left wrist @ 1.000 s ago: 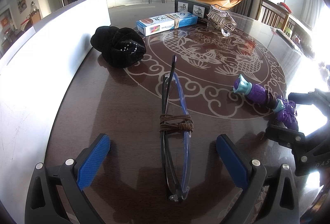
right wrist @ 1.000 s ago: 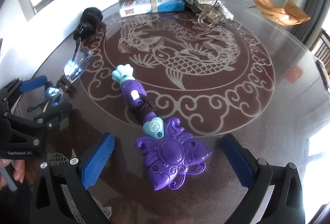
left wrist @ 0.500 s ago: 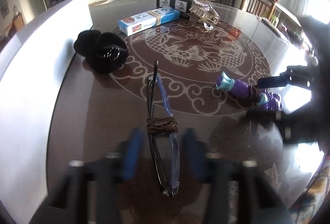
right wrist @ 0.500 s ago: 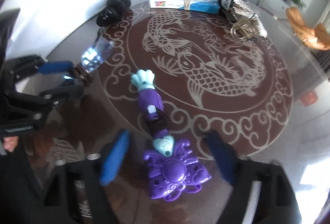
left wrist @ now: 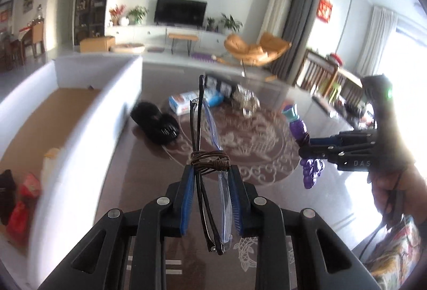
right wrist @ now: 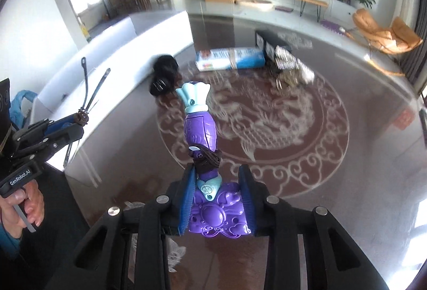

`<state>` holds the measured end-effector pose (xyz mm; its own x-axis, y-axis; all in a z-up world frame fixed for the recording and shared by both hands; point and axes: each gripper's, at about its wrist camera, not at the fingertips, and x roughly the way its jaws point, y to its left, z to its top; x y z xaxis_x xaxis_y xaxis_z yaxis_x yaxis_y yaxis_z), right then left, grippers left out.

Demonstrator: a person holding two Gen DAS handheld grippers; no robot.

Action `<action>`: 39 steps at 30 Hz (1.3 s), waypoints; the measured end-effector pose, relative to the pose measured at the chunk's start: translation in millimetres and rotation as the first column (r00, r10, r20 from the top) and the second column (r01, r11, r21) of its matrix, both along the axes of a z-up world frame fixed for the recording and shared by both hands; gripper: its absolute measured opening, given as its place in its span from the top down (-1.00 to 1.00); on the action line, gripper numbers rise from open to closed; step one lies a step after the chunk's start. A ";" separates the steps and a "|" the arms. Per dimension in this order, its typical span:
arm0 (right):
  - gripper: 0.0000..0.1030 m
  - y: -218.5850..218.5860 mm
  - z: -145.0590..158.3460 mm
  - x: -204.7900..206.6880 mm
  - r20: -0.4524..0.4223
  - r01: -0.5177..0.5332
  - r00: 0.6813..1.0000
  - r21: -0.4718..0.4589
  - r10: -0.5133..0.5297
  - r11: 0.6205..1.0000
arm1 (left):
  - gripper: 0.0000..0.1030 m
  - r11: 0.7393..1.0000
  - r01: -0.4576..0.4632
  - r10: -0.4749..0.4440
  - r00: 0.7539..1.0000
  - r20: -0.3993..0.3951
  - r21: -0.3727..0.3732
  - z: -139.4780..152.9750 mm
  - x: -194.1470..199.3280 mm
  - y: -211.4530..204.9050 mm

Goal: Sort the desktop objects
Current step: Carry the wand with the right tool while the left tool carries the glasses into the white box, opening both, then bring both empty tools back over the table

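My left gripper is shut on folded black-framed glasses bound with brown cord and holds them above the dark table; it also shows at the left of the right wrist view. My right gripper is shut on a purple and teal toy wand, lifted off the table; it shows at the right of the left wrist view with the wand upright in it.
A white box with a cardboard floor stands at the left and holds red and black items. On the table lie a black furry item, a blue and white carton, a silver clip and a dark box.
Both grippers closed from open, the left on the glasses and the right on the wand, and lifted them off the table.
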<state>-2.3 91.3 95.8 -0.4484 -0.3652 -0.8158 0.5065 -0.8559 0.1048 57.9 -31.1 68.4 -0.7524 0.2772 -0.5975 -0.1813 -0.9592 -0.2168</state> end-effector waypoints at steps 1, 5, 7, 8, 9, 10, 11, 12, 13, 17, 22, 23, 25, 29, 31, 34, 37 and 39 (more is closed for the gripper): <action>0.42 -7.2 9.4 0.2 -0.012 -0.015 1.000 -0.012 0.014 1.000 | 0.51 1.000 -0.016 0.016 1.000 -0.018 0.007 8.6 3.1 -8.0; 0.62 -57.0 45.9 -2.6 -0.058 -0.098 0.994 -0.072 0.094 0.993 | 0.51 0.993 -0.109 0.111 0.992 -0.054 0.031 41.4 12.0 -66.2; 0.62 -94.9 59.1 -3.9 -0.082 -0.156 0.985 -0.087 0.149 0.984 | 0.51 0.985 -0.168 0.169 0.985 -0.045 0.028 48.8 12.0 -102.6; 0.62 -111.0 63.0 -4.4 -0.091 -0.177 0.981 -0.096 0.169 0.979 | 0.51 0.978 -0.207 0.208 0.977 -0.039 0.011 50.4 11.6 -122.2; 0.62 -129.1 66.6 -5.7 -0.098 -0.204 0.976 -0.111 0.193 0.973 | 0.51 0.971 -0.239 0.239 0.971 -0.026 -0.002 50.1 10.7 -143.0; 0.62 -151.5 71.4 -7.0 -0.105 -0.234 0.970 -0.134 0.221 0.963 | 0.51 0.964 -0.267 0.266 0.964 -0.008 -0.009 47.8 9.2 -162.3; 0.62 -169.4 75.0 -7.1 -0.105 -0.255 0.965 -0.159 0.241 0.954 | 0.51 0.957 -0.289 0.289 0.957 0.009 -0.018 45.6 8.9 -175.6; 0.62 -182.7 77.6 -4.6 -0.100 -0.271 0.961 -0.182 0.256 0.945 | 0.51 0.950 -0.310 0.311 0.950 0.029 -0.031 42.8 9.2 -190.4; 0.62 -203.5 80.8 -5.0 -0.085 -0.296 0.955 -0.223 0.284 0.929 | 0.51 0.942 -0.333 0.336 0.940 0.059 -0.048 37.6 7.3 -207.7; 0.62 -271.9 70.6 -4.5 0.034 -0.358 0.922 -0.300 0.385 0.884 | 0.51 0.922 -0.372 0.385 0.910 0.153 -0.102 15.5 -0.6 -241.0; 0.60 -349.3 20.2 -3.8 0.184 -0.398 0.874 -0.258 0.449 0.880 | 0.39 0.891 -0.427 0.454 0.837 0.305 -0.153 -19.9 -25.1 -270.0; 0.59 -361.8 6.2 -6.5 0.214 -0.398 0.866 -0.251 0.452 0.882 | 0.21 0.876 -0.448 0.482 0.809 0.336 -0.179 -27.4 -30.8 -274.4; 0.04 -369.5 -6.9 -10.2 0.197 -0.390 0.875 -0.257 0.443 0.884 | -0.26 0.849 -0.480 0.528 0.774 0.348 -0.220 -35.8 -32.8 -277.4; -0.49 -337.7 5.6 -4.5 0.033 -0.347 0.928 -0.280 0.370 0.895 | -0.45 0.830 -0.514 0.557 0.787 0.267 -0.215 -30.9 -13.0 -267.9; -0.75 -296.9 17.0 -1.2 -0.044 -0.278 0.959 -0.328 0.279 0.903 | -0.45 0.829 -0.521 0.557 0.801 0.218 -0.203 -21.9 -4.4 -255.6; -1.00 -232.2 16.5 0.3 -0.111 -0.139 0.988 -0.349 0.106 0.927 | -0.45 0.862 -0.485 0.504 0.850 0.155 -0.148 -4.8 -0.3 -220.7; -1.00 -156.0 -5.7 -11.0 -0.169 0.025 0.983 -0.262 -0.072 0.965 | -0.52 0.920 -0.381 0.389 0.916 0.096 -0.095 16.9 -1.5 -163.6; -1.00 -106.3 -31.8 -21.5 -0.199 0.146 0.965 -0.126 -0.169 0.981 | -0.80 0.945 -0.314 0.320 0.945 0.065 -0.088 31.1 -5.7 -129.4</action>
